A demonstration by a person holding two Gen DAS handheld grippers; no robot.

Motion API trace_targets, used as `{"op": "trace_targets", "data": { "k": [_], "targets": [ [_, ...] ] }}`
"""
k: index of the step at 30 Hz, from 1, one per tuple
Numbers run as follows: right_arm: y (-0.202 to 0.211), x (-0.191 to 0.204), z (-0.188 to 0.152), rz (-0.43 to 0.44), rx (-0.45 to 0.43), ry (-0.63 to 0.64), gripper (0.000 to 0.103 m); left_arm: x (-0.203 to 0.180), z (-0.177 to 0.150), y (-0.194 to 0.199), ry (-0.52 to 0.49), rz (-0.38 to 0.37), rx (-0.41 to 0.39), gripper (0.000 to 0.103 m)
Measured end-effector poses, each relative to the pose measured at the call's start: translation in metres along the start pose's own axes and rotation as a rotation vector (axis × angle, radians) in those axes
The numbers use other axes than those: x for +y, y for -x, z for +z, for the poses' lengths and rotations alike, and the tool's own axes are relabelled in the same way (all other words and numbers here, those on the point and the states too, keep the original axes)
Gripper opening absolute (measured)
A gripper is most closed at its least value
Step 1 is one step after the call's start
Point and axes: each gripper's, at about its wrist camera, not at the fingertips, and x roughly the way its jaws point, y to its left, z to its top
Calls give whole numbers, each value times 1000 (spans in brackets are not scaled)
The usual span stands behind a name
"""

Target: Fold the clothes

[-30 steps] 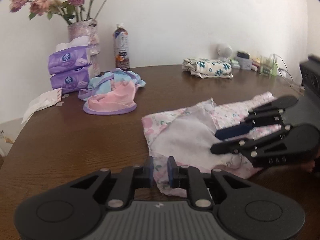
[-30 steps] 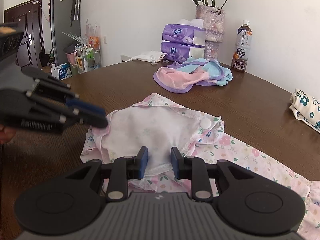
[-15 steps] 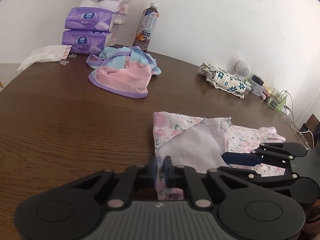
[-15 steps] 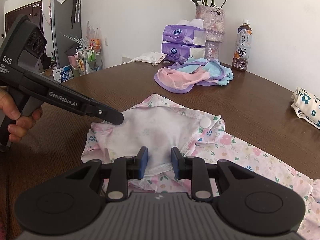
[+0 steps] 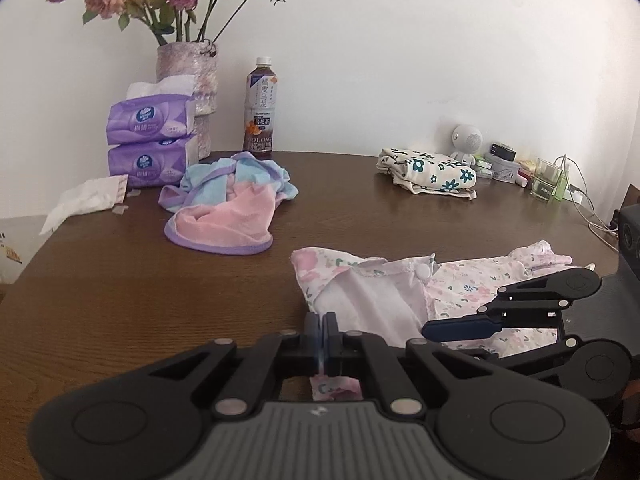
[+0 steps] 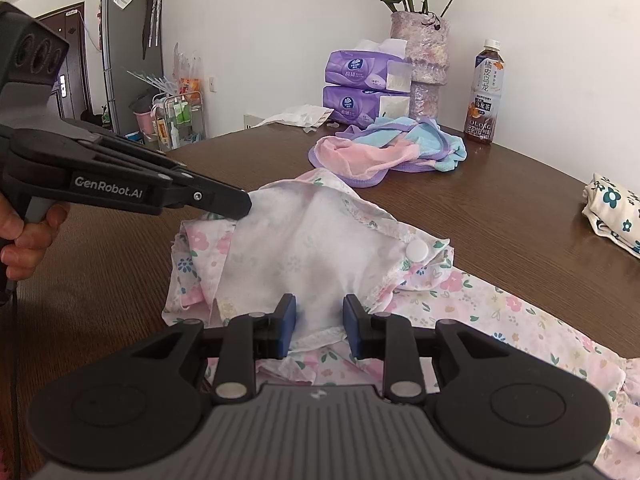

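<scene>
1. The left gripper (image 5: 321, 334) is clenched on the near edge of the pink floral cotton garment (image 6: 320, 240), which lies on the brown wooden table (image 5: 120, 300).
2. The right gripper (image 6: 319, 330) is spread wide, straddling its white lining.
3. Farther back lies a pink-and-blue crumpled cloth (image 5: 230, 208).
</scene>
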Motion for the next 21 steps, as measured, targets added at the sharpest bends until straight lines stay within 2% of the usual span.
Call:
{"op": "trace_targets", "data": {
  "k": [7,12,17,19,21],
  "targets": [
    [2,-15,5,-40,-10,-58,27,-9,-1,-1,-48,23,-3,1],
    [-6,-11,0,-76,18,-28,25,-9,-2,-1,-47,2,-14,1],
    [-5,-11,-2,-77,11,-24,25,9,-15,-5,50,-8,32,17],
    [-5,-11,-3,-75,10,-25,25,20,-20,-3,124,-15,40,30],
    [-5,-12,-3,-74,10,-25,25,32,-24,-1,203,-17,44,36]
  ]
}}
